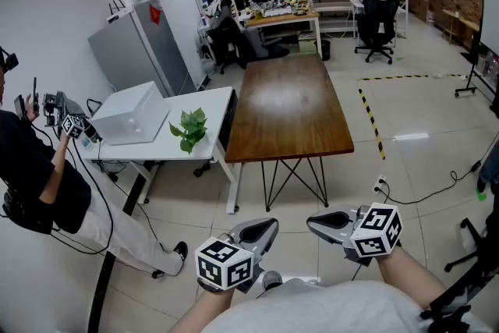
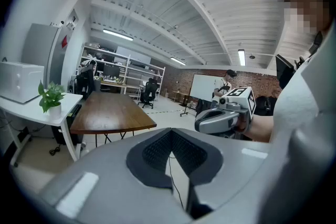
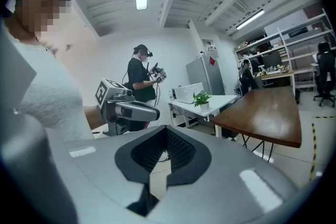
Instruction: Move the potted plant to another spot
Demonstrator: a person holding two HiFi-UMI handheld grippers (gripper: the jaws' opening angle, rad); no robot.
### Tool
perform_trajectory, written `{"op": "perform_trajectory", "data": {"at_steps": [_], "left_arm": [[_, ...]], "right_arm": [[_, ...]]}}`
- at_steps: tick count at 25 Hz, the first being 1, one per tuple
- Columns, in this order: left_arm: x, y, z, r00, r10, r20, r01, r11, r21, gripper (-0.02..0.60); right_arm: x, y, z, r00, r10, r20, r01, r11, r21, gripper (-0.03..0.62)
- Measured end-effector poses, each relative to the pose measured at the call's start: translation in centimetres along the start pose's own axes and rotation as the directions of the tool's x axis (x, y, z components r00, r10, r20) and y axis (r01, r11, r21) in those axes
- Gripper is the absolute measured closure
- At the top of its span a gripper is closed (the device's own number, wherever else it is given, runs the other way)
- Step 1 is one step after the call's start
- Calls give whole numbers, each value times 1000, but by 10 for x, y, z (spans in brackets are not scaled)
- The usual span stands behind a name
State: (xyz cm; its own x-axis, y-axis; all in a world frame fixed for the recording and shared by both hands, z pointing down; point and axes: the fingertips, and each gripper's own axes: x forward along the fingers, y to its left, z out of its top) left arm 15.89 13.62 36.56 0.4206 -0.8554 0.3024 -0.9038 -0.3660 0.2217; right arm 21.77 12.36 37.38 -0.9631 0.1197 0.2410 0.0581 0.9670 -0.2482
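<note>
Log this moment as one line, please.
left tool: shut, empty | right tool: shut, empty | potted plant: on white table, untouched

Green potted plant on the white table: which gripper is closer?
Left. The green potted plant stands ahead, leftward of both; the left gripper is on that side, the right gripper farther right.

Open floor [image 1: 195, 203] reaches the white bench's [image 1: 217, 101] near edge. A box [image 1: 132, 115] crowds the top left of the plant [image 1: 189, 129]. A person [image 1: 39, 175] blocks its left end, a wooden bench [image 1: 288, 105] its right edge.
</note>
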Motion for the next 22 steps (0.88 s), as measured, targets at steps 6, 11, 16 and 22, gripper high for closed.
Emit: {"op": "perform_trajectory", "data": {"at_steps": [6,11,16,22], "left_arm": [[9,50,12,1000,1,11,-1,1000,5,584],[17,122,11,1000,7,12,-7,999,-33,584],[23,226,14,1000,29,-2,-29,997,-77,584],[17,355,38,998,66,-16,-67,994,-91,584]], "right_arm": [[36,-29,14,1000,4,-12,-4,1000,-14,591],[94,-71,20,999,3,-44,-2,1000,5,591],[181,-120,38,997,49,-51,-47,998,41,591],[292,-171,82,991,94,-95,-92,995,25,591]]}}
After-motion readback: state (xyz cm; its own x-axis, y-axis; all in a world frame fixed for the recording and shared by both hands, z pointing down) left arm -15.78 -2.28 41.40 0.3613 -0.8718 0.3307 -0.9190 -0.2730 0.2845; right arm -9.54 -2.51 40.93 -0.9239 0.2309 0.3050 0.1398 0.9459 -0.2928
